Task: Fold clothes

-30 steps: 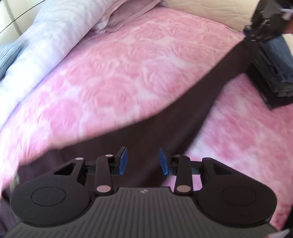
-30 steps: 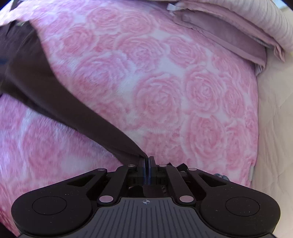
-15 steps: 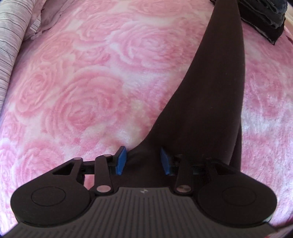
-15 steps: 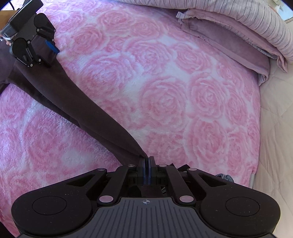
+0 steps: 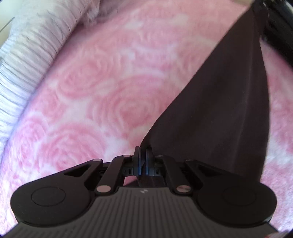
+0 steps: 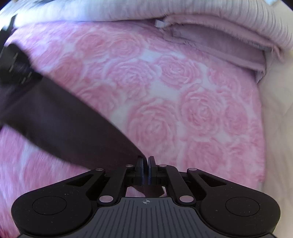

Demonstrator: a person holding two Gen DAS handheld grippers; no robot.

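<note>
Pink rose-patterned bed cover (image 6: 183,109) fills both views, with striped bedding (image 6: 201,12) banked along the bed's far edge. Across the bed's middle stretches the dark garment (image 5: 219,109), a long narrow band, its long axis running tool to tool (both views blurred). Left tool (image 5: 143,155) is clenched on one end; right tool (image 6: 146,163) is clenched on the other. Judgement: neither hand is nearer; the fold depends on bringing these ends together.
</note>
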